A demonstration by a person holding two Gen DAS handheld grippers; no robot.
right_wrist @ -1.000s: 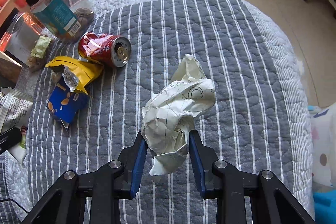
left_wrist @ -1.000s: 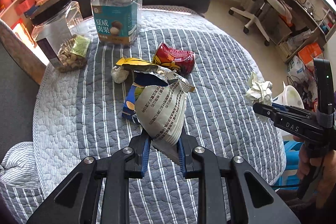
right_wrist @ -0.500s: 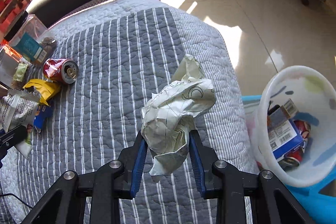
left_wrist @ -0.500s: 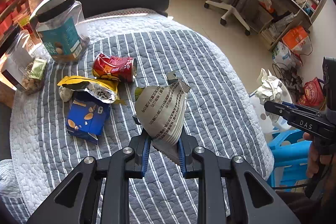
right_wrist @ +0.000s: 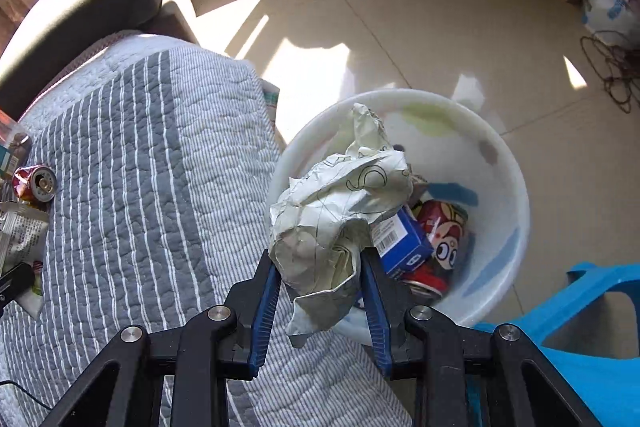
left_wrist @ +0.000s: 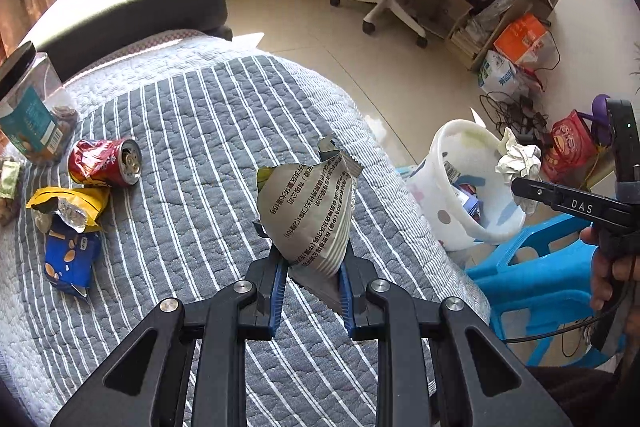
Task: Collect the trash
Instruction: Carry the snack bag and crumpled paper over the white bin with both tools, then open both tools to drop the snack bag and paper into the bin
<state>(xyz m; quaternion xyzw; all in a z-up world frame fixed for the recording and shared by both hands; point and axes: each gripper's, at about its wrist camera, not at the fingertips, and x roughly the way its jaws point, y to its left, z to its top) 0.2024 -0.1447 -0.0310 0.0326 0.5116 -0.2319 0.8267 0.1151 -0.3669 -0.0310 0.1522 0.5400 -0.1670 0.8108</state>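
Both grippers carrying trash toward the white plastic bin (right_wrist: 516,195).

The right gripper (right_wrist: 320,287) clenches a crumpled white paper ball (right_wrist: 340,211) just over the bin's rim; the left gripper (left_wrist: 312,283) grips a grey printed snack wrapper (left_wrist: 312,211) above the striped quilt (left_wrist: 200,131), short of the bin. The bin already holds a can and box. Left on the quilt, well away from the bin: a crushed red can (left_wrist: 104,163), a yellow bag (left_wrist: 68,205), a blue packet (left_wrist: 70,259). Nothing blocks the drop.
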